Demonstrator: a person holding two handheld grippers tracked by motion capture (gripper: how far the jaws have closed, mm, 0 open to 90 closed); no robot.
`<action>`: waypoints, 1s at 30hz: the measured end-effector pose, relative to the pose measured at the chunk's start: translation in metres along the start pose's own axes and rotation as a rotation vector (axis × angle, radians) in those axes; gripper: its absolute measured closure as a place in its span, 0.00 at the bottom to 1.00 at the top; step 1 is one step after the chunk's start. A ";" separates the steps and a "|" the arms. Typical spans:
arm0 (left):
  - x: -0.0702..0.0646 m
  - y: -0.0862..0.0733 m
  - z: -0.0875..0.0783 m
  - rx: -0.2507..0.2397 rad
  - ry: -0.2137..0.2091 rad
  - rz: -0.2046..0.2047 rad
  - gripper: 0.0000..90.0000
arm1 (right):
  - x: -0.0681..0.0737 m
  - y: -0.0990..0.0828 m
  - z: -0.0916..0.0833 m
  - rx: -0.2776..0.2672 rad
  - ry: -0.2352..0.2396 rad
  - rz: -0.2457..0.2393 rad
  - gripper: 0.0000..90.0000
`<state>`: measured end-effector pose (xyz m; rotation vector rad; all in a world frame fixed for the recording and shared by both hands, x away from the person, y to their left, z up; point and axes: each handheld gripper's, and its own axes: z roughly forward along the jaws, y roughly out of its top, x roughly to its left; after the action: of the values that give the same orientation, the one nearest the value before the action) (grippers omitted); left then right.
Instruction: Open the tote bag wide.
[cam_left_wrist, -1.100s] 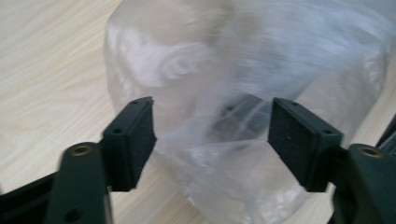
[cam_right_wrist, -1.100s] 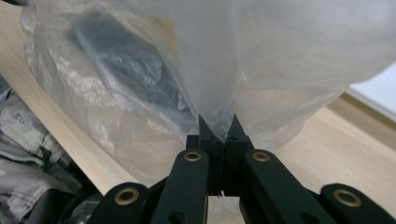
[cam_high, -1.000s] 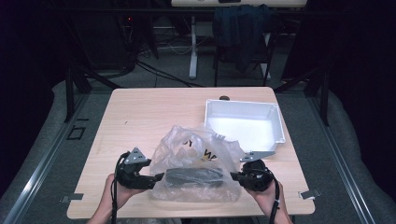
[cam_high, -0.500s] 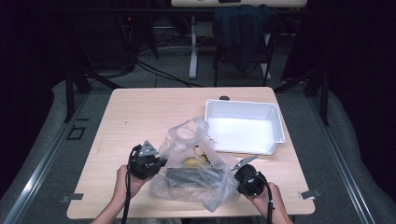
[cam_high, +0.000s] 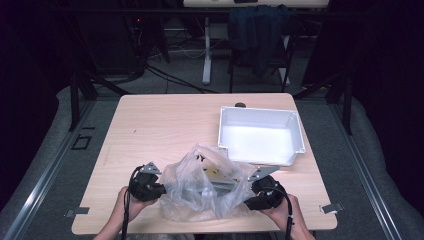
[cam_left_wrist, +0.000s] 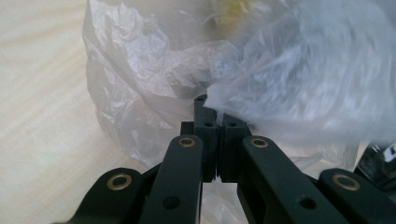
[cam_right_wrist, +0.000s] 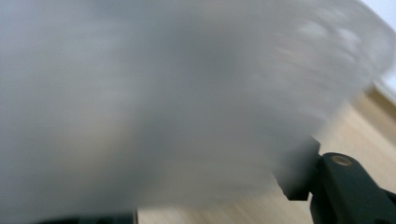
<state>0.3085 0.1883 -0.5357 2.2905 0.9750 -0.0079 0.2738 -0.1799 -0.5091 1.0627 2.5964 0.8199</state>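
bare table (cam_high: 160, 125) left, white bin (cam_high: 260, 135) blocking right

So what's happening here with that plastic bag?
A person at a wooden table is working a clear plastic bag with two handheld tongs. The left tongs have just been closing and now pinch a fold of the bag's film. The right tongs have just been opening at the bag's other side. An empty white bin sits behind.

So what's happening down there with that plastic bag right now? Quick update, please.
Left tongs clamped shut on the plastic bag, just closed. Right tongs just opening, bag blurred against them. White tray behind the bag, apart from it; nothing blocking.
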 end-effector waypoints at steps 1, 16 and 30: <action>0.000 -0.001 0.001 0.003 -0.003 -0.008 0.99 | 0.004 0.002 0.000 -0.011 -0.006 -0.021 0.60; 0.003 -0.002 -0.004 0.023 -0.054 0.012 0.94 | -0.001 -0.007 0.018 0.132 0.086 0.017 1.00; 0.000 -0.002 0.010 0.120 0.054 0.084 0.83 | -0.001 -0.001 0.039 0.220 -0.008 -0.033 0.99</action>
<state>0.3097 0.1841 -0.5448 2.4518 0.9273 0.0317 0.2895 -0.1655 -0.5418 1.0725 2.7374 0.5306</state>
